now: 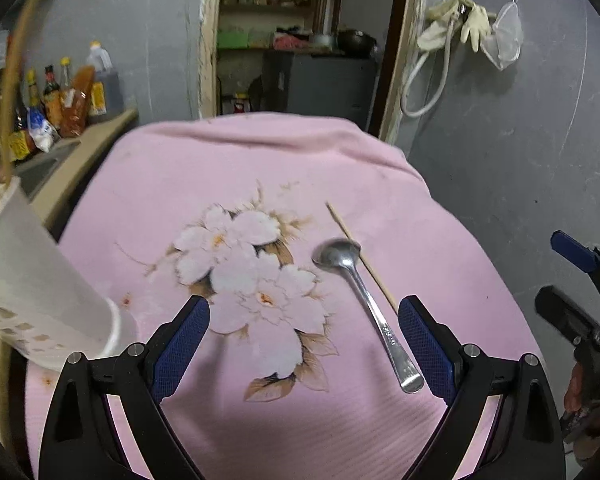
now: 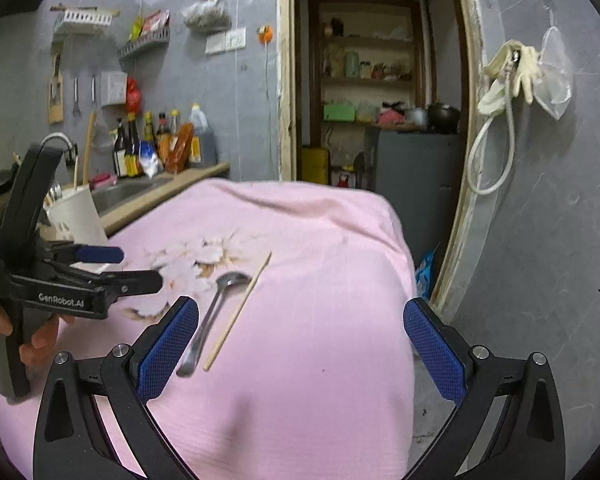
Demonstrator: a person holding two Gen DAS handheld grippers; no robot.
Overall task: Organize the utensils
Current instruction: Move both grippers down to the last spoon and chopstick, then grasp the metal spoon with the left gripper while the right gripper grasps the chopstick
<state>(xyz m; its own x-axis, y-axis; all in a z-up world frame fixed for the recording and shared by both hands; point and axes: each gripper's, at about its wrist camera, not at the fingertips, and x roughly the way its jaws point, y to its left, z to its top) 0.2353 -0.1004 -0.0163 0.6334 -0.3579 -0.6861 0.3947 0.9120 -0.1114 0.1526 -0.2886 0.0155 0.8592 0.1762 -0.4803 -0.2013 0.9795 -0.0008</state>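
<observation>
1. Grey walls and an open doorway to a shelved pantry back the scene; sauce bottles (image 2: 156, 144) stand by a sink at about 10 o'clock in the right wrist view. A pink cloth (image 1: 260, 168) with a flower print covers the counter that carries the things.

2. On the cloth a metal spoon (image 1: 370, 308) lies with its bowl toward the far side and its handle toward the camera. A single wooden chopstick (image 1: 360, 256) lies just beside it on the right, roughly parallel, close enough at the spoon's bowl that I cannot tell whether they touch.

3. A white perforated utensil holder (image 1: 40, 280) sits at 9 o'clock in the left wrist view, at the cloth's left edge. Some utensils already stand in it, seen more clearly from the right wrist camera.

4. The left hand-held gripper (image 1: 304, 344) is released, jaws spread wide, grasping nothing; the spoon's handle end lies just inside its right finger at about 4 o'clock.

5. The right hand-held gripper (image 2: 302, 344) is likewise spread and empty, with the spoon handle and chopstick end near its left finger at about 8 o'clock.

6. Judged from this, the step in hand is picking up one of the two loose pieces for the holder. The next move calls for centring one gripper over a single piece, most likely the spoon handle, lowering to the cloth and closing without catching the chopstick or bunching the soft fabric.
</observation>
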